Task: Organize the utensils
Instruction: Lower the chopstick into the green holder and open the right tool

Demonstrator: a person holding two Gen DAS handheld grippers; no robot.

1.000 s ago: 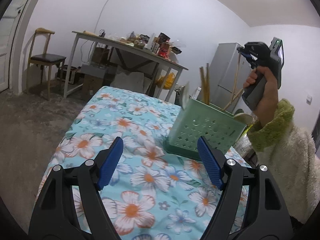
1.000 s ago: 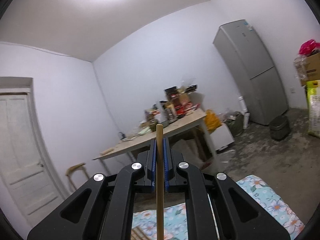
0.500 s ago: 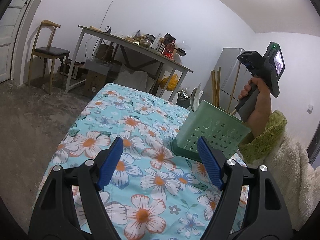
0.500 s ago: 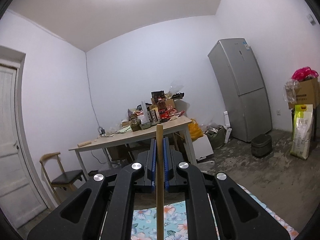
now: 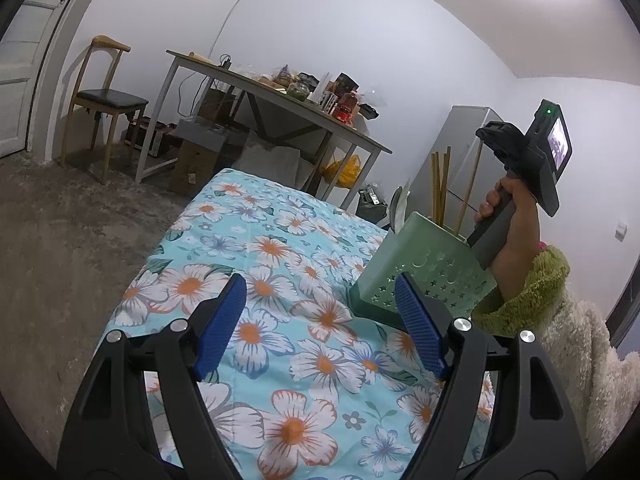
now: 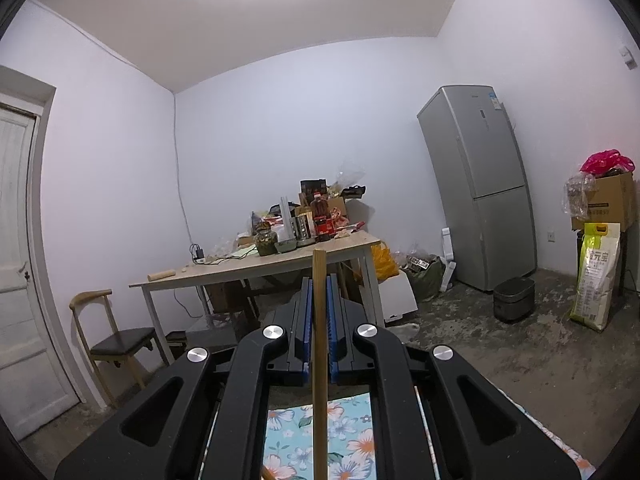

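A green perforated utensil holder (image 5: 424,276) stands on the floral tablecloth (image 5: 280,248), tilted in the left wrist view. Several wooden chopsticks (image 5: 438,188) and a white spoon (image 5: 398,208) stick up out of it. My right gripper (image 5: 486,136), held by a hand (image 5: 516,236) in a green-cuffed fleece sleeve, hovers above the holder's right side. It is shut on one upright chopstick (image 6: 319,320), whose lower end (image 5: 466,200) dips into the holder's top. In its own view the right gripper (image 6: 319,300) points level into the room. My left gripper (image 5: 320,320) is open with nothing between its pads, just in front of the holder.
Beyond the cloth's far edge stand a cluttered wooden table (image 6: 260,268), a chair (image 5: 108,100) by a white door, and a grey fridge (image 6: 480,184). A rice cooker (image 6: 514,300), a rice bag (image 6: 596,276) and a cardboard box (image 6: 608,200) sit at the right.
The right gripper has rolled upright and sunk a little with the chopstick still in it. The left gripper stays open and has hardly moved.
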